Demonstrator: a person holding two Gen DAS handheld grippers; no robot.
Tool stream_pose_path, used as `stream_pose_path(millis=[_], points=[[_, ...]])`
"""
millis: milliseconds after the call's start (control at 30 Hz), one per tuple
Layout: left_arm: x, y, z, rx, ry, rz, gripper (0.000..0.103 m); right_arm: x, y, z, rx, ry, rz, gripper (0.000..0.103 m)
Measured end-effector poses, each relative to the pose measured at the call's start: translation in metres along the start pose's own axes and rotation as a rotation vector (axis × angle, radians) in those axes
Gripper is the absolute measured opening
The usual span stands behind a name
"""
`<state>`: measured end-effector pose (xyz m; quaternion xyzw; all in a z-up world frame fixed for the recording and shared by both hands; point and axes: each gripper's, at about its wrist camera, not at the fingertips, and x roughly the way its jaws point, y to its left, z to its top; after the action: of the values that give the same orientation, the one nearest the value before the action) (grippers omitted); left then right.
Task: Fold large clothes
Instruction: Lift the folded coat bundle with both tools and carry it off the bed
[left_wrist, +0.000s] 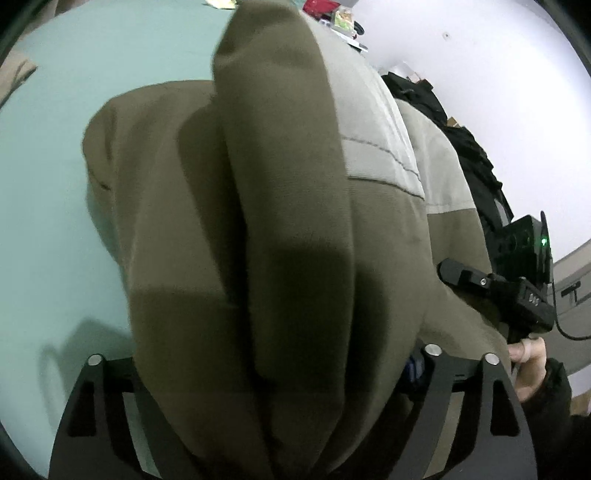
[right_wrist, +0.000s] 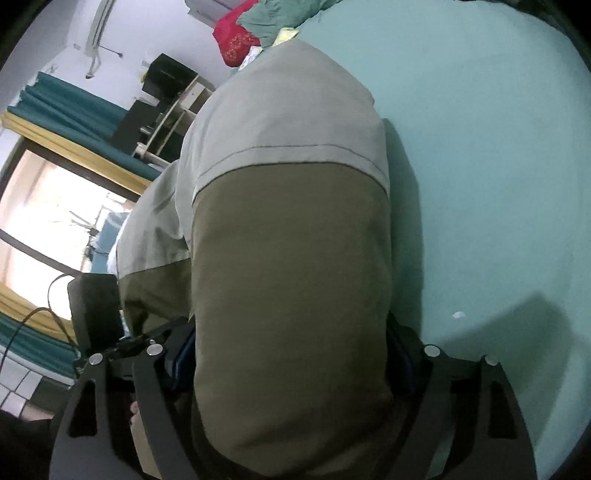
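Left gripper (left_wrist: 295, 373) clamped on bunched olive-and-grey fabric garment (left_wrist: 280, 229); right gripper (right_wrist: 291, 373) gripping same garment (right_wrist: 288, 258), lifted above teal bed sheet (right_wrist: 480, 184).

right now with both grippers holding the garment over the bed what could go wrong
1. The olive and beige garment hangs bunched through the left gripper, so the fold may land creased.
2. The right gripper sits hidden under the cloth; a thin pinch could slip.
3. The cloth covers most of each camera's view, hiding where the hem meets the green bedsheet.
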<state>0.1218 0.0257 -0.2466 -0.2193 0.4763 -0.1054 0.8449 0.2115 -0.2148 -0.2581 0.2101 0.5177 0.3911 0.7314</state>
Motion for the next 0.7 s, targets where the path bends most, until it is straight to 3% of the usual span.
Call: stream_pose_path(millis=[67, 133, 200, 233, 267, 433, 700], points=[[0.006, -0.004, 0.002, 0.01, -0.014, 0.005, 0.091, 0.005, -0.001, 0.001, 0.008, 0.006, 0.026, 0.085], [0.015, -0.009, 0.004, 0.005, -0.025, -0.038, 0.091, 0.013, 0.002, 0.001, -0.016, 0.027, 0.056, 0.084], [0.018, -0.015, 0.007, 0.011, -0.037, -0.06, 0.076, 0.018, 0.009, 0.002, -0.02, 0.038, 0.068, 0.069], [0.019, -0.019, 0.008, 0.027, -0.04, -0.083, 0.055, 0.019, 0.008, 0.001, -0.008, 0.034, 0.072, 0.059], [0.019, -0.021, 0.009, 0.036, -0.042, -0.091, 0.045, 0.019, 0.009, 0.0, -0.001, 0.029, 0.073, 0.053], [0.0, -0.023, 0.01, 0.065, -0.075, -0.07, 0.025, 0.007, 0.037, -0.006, -0.086, -0.019, 0.005, 0.038], [-0.051, -0.032, 0.02, 0.111, -0.192, -0.07, 0.021, -0.027, 0.098, -0.008, -0.229, -0.15, -0.008, 0.034]])
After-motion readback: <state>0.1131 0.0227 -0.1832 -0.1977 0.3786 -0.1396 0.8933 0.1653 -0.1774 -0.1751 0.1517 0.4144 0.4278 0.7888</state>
